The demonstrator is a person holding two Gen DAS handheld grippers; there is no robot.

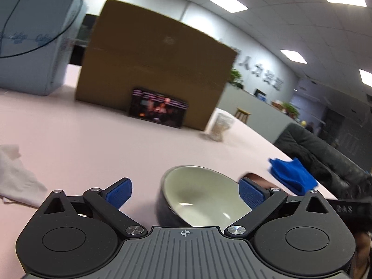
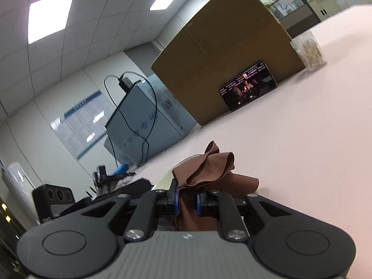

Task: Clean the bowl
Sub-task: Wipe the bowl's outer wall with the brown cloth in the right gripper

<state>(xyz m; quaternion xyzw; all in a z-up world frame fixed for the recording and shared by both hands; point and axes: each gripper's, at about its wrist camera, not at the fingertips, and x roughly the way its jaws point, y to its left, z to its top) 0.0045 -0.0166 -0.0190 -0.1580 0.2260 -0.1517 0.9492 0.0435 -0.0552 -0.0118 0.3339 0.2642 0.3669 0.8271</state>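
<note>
Left gripper point(image 1: 186, 191): jaws wide, bowl point(image 1: 202, 195) between the pads, no clear contact.
Right gripper point(image 2: 187, 201): clamped on brown cloth point(image 2: 209, 169).
Left view only: blue cloth point(image 1: 293, 174), white tissue point(image 1: 16, 176) on pink table point(image 1: 93, 139).
Right view only: cotton swab jar point(image 2: 309, 51).

The bowl point(image 1: 200, 193), dark outside and glossy cream inside, stood tilted on the pink table, its mouth facing toward one o'clock in the left wrist view. A crumpled brown cloth point(image 2: 209, 169) bunched at twelve o'clock in the right wrist view, over the bowl's rim.
</note>
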